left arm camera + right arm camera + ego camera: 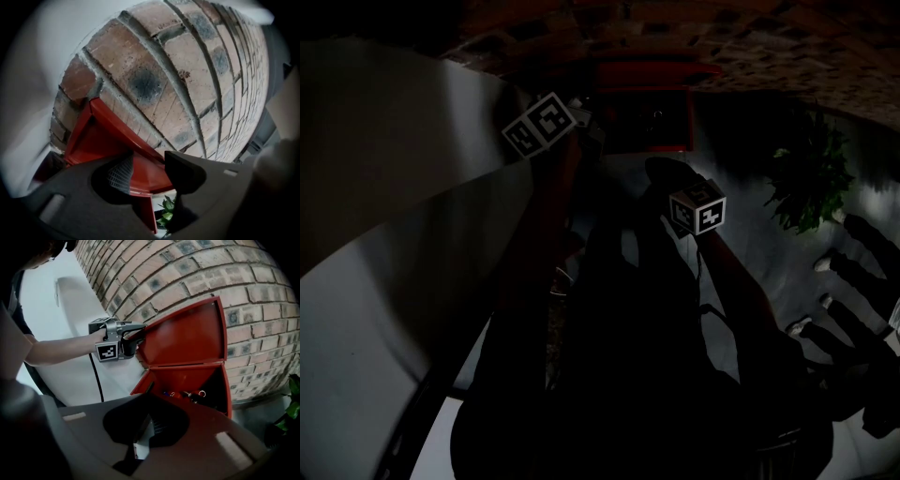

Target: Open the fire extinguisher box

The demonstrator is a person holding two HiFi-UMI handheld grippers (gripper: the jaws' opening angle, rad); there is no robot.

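Head view is super dark, tbh. The left tongs (586,120) reach up to the red metal fire extinguisher box (642,108), which sits against the wall at the top of the shot. The right tongs (666,178) hang a bit lower and nearer, just short of it. A leafy green plant (811,183) sits off to the right.

Left gripper view: the jaws are pinched onto a corner of the box's red hinged lid (112,136). The mesh-textured pad (121,173) is pressed against the red metal, and a brown brick wall (187,70) fills everything behind.

Right gripper view: these jaws sit apart with nothing between them. Ahead, the box is open, lid tipped up toward the bricks with the left tongs clamped on its left edge. A few extinguisher tops (194,393) poke up inside.
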